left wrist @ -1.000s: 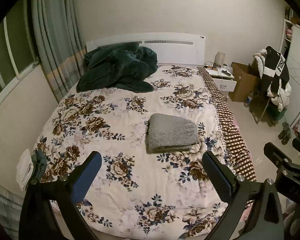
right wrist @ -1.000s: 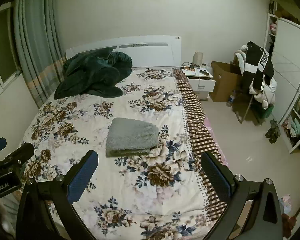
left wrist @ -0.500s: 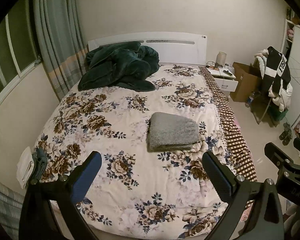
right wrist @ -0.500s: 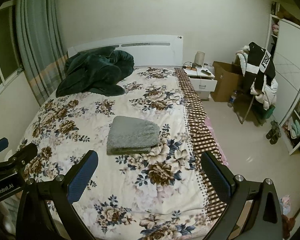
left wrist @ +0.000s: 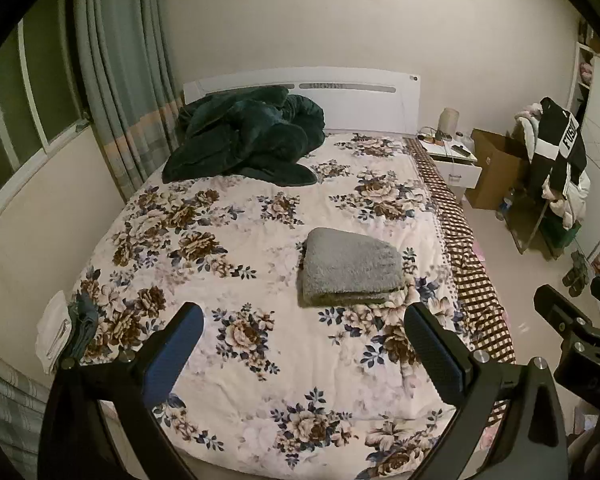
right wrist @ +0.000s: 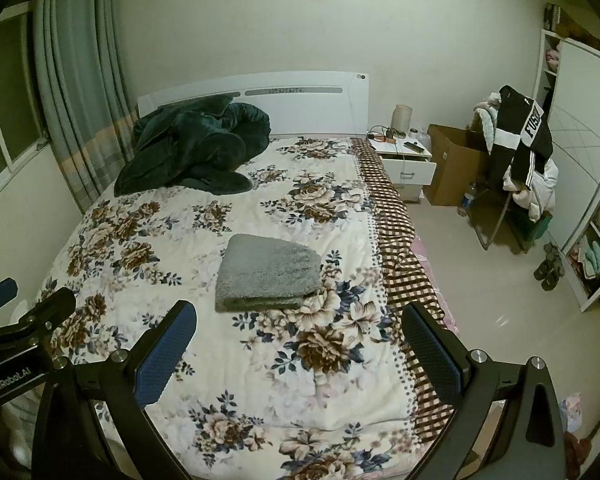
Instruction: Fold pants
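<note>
The grey fleece pants (left wrist: 350,266) lie folded into a thick rectangle on the flowered bedspread (left wrist: 236,280), right of the bed's middle; they also show in the right wrist view (right wrist: 269,272). My left gripper (left wrist: 302,346) is open and empty, held well back above the foot of the bed. My right gripper (right wrist: 300,342) is open and empty too, at about the same distance from the pants. The right gripper's body shows at the right edge of the left wrist view (left wrist: 576,340), and the left gripper's body shows at the left edge of the right wrist view (right wrist: 20,336).
A dark green blanket (left wrist: 248,136) is heaped at the headboard. A white nightstand (right wrist: 404,160), a cardboard box (right wrist: 456,160) and a chair piled with clothes (right wrist: 520,164) stand right of the bed. Curtains (left wrist: 116,80) and a window are on the left. Folded cloth (left wrist: 56,328) lies at the bed's left edge.
Both grippers have drifted slightly; the scene shifts a little in both views. The pants have not moved. Both grippers stay open.
</note>
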{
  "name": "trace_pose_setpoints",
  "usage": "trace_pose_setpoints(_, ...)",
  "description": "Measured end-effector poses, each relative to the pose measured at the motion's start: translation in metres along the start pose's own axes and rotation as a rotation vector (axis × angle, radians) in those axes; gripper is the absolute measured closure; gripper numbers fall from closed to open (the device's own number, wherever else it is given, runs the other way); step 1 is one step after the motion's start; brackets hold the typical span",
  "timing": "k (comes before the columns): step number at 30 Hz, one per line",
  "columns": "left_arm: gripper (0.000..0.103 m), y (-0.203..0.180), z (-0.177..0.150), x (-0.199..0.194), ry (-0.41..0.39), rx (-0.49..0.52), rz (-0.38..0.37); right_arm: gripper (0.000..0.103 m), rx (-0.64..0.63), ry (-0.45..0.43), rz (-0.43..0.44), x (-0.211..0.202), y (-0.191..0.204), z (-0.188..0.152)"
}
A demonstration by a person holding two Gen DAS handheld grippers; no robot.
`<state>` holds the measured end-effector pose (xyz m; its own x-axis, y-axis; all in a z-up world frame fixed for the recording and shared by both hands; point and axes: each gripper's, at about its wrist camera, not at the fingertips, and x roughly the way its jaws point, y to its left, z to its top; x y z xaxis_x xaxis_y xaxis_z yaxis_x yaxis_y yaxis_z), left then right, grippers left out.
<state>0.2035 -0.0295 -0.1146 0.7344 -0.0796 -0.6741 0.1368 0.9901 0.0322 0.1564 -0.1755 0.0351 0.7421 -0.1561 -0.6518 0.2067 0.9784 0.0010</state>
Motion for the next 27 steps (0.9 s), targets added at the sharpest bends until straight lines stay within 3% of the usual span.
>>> trace_pose_setpoints(27, 0.000, -0.013, 0.009, -0.014, -0.022, -0.002, 0.019, 0.000, 0.006, -0.006, 0.017, 0.002, -0.003, 0.003)
